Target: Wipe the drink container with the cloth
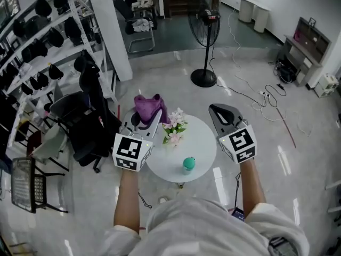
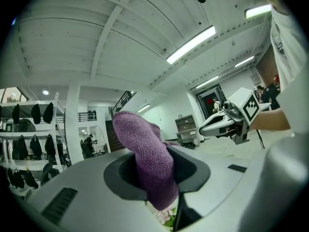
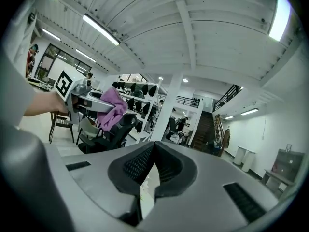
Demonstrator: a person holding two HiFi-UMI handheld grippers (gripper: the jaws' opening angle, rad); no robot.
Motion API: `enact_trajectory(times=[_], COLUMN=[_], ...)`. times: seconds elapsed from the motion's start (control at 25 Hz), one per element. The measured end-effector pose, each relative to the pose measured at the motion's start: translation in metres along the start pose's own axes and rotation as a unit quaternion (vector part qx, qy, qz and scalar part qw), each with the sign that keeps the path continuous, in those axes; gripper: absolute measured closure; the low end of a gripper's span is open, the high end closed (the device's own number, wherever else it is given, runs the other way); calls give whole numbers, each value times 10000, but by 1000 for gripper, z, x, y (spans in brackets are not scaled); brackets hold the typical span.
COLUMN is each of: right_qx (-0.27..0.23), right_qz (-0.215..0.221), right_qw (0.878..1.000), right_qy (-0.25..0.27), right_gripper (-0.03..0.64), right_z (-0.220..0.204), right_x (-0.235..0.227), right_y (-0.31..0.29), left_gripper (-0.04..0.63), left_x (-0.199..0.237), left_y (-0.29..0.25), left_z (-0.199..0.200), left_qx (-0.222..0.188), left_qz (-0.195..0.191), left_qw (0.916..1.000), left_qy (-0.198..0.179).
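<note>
Cloth [image 2: 147, 153] pinched in L gripper [image 1: 146, 120] (purple); R gripper [image 3: 148, 168] jaws together.

One left gripper [image 1: 143, 119], one right gripper [image 1: 217, 111], one purple cloth [image 1: 148, 106], one drink container [image 1: 188, 164], one flower bunch [image 1: 175, 126], one table [image 1: 205, 148].

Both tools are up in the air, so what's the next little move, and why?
Probably lower the right gripper toward the teal drink container and open it to steady the container. The left gripper pinches the purple cloth, the right is shut on nothing, and the container stands untouched on the round white table.
</note>
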State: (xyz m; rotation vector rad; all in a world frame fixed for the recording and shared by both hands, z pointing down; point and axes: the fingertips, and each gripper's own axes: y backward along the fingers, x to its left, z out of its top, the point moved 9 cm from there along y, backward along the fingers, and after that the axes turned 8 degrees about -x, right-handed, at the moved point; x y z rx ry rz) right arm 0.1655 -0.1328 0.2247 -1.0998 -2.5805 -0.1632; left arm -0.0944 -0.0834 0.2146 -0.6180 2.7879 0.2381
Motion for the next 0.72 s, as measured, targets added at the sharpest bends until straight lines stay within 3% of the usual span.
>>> enact_trajectory(times=[0.72], right_qx=[136], right_qz=[-106], right_qw=[9998], right_qy=[39], right_gripper=[606], right_z=[-15], right_x=[0], right_y=[-12], left_gripper=[462], left_x=[0], left_y=[-13], left_z=[-27], left_qx=[89], left_qz=[-221], left_qw=[9997], left_qy=[-26])
